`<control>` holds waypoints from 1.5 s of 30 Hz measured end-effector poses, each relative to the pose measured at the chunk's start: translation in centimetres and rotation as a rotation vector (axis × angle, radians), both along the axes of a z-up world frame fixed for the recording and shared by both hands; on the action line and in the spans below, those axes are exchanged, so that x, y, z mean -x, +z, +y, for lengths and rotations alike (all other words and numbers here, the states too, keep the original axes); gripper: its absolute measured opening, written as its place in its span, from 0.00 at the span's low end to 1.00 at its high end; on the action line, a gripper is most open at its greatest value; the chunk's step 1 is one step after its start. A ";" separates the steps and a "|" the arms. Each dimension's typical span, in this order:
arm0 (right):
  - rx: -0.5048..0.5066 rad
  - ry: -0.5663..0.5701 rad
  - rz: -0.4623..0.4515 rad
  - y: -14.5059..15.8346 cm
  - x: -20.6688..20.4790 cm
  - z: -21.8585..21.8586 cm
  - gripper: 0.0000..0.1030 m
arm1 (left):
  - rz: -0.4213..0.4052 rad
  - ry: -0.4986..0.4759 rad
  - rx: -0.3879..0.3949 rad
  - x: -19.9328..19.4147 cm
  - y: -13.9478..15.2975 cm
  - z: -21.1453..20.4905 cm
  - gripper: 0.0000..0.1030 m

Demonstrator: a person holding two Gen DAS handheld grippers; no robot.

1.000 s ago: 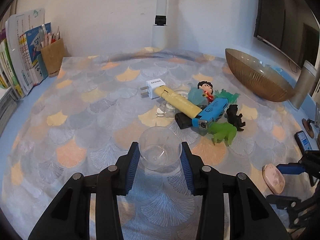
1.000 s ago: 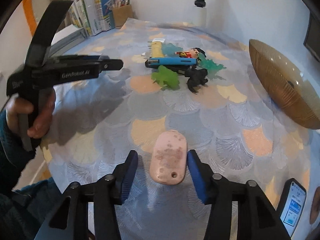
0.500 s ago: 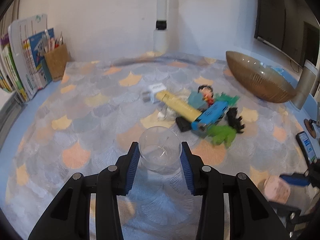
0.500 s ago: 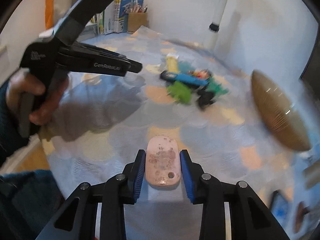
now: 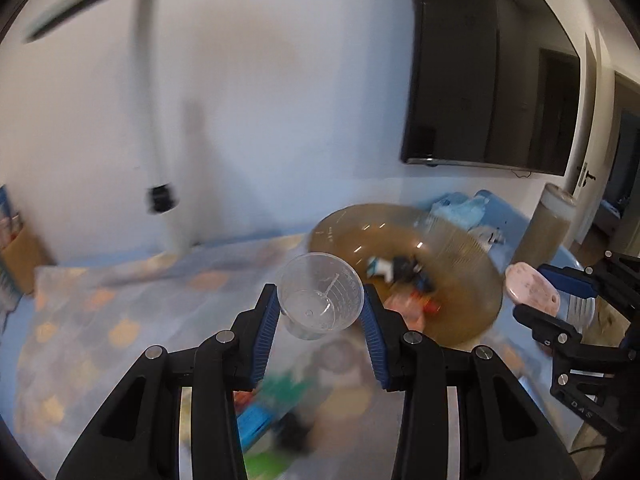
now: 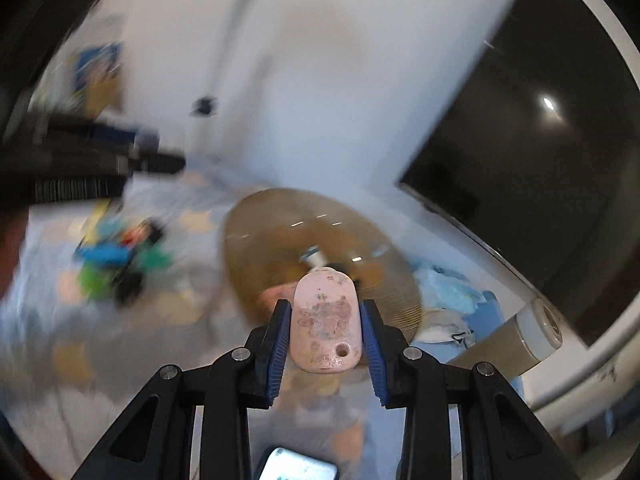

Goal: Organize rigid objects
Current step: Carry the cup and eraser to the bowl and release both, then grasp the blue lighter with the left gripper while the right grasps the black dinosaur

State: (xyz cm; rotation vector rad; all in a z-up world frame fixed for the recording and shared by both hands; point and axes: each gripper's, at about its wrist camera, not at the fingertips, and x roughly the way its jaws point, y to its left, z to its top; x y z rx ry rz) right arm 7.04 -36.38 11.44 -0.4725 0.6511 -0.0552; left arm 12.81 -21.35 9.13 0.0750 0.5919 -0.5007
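My left gripper is shut on a small clear plastic measuring cup, lifted off the table and held in front of the brown ribbed bowl. My right gripper is shut on a flat pink oval case, also in the air just before the brown bowl. In the left wrist view the right gripper and its pink case hang at the bowl's right rim. Several small objects lie blurred inside the bowl.
A blurred heap of toys lies on the scale-patterned cloth left of the bowl. A dark screen hangs on the wall behind. A tall cylinder and blue cloth stand to the bowl's right. A phone lies below.
The right gripper closed on the pink case and lifted it off the cloth. Both grippers rose and swung toward the brown bowl, the left one carrying the cup over the toy heap.
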 end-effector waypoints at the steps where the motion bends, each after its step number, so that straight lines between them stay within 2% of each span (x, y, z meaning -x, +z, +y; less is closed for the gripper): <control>1: -0.031 -0.017 0.005 0.3 -0.6 -0.6 0.33 | 0.018 -0.006 0.009 -0.8 -0.2 -1.0 0.37; 3: -0.125 -0.056 0.034 0.3 -2.6 -2.4 0.33 | 0.090 -0.014 0.036 -2.6 -1.4 -2.9 0.37; 5: -0.171 -0.096 0.076 -0.6 -4.3 -3.6 0.33 | 0.138 -0.015 0.038 -3.7 -2.9 -4.4 0.37; 10: -0.190 -0.109 0.159 -3.5 -5.8 -4.6 0.33 | 0.090 -0.018 -0.031 -3.0 -4.5 -6.7 0.37; 14: -0.197 -0.122 0.174 -4.0 -6.3 -5.1 0.33 | 0.099 -0.034 -0.027 -3.4 -4.8 -7.4 0.39; 16: -0.185 -0.165 0.157 -3.6 -6.0 -5.5 0.43 | 0.092 -0.041 -0.014 -3.3 -4.2 -7.0 0.62; 17: -0.194 -0.189 0.136 -3.0 -5.6 -5.9 0.52 | 0.076 -0.031 0.001 -2.9 -3.6 -6.2 0.77; 18: -0.204 -0.197 0.123 -2.7 -5.3 -6.2 0.57 | 0.049 -0.013 0.024 -2.4 -2.9 -5.3 0.78; 22: -0.239 -0.200 0.057 0.2 -2.9 -6.3 0.57 | 0.014 0.037 0.109 -0.9 -0.3 -0.1 0.78; 25: -0.284 -0.148 0.017 2.7 -0.9 -4.4 0.57 | -0.015 0.103 0.166 1.0 1.7 5.0 0.78; 29: -0.400 0.006 0.010 3.9 1.8 0.7 0.73 | -0.053 0.222 0.177 4.2 2.0 12.0 0.78; 32: -0.405 0.085 0.041 2.0 2.7 5.0 0.73 | -0.035 0.327 0.171 5.5 0.4 16.8 0.79; 36: -0.416 0.143 0.130 -3.3 3.2 9.9 0.73 | 0.076 0.457 0.140 5.1 -4.3 21.8 0.79; 40: -0.394 0.162 0.175 -9.1 2.8 12.4 0.73 | 0.149 0.485 0.089 4.5 -9.2 23.2 0.78; 45: -0.437 0.133 0.203 -11.9 2.3 11.6 0.73 | 0.166 0.468 0.039 4.3 -11.9 22.5 0.79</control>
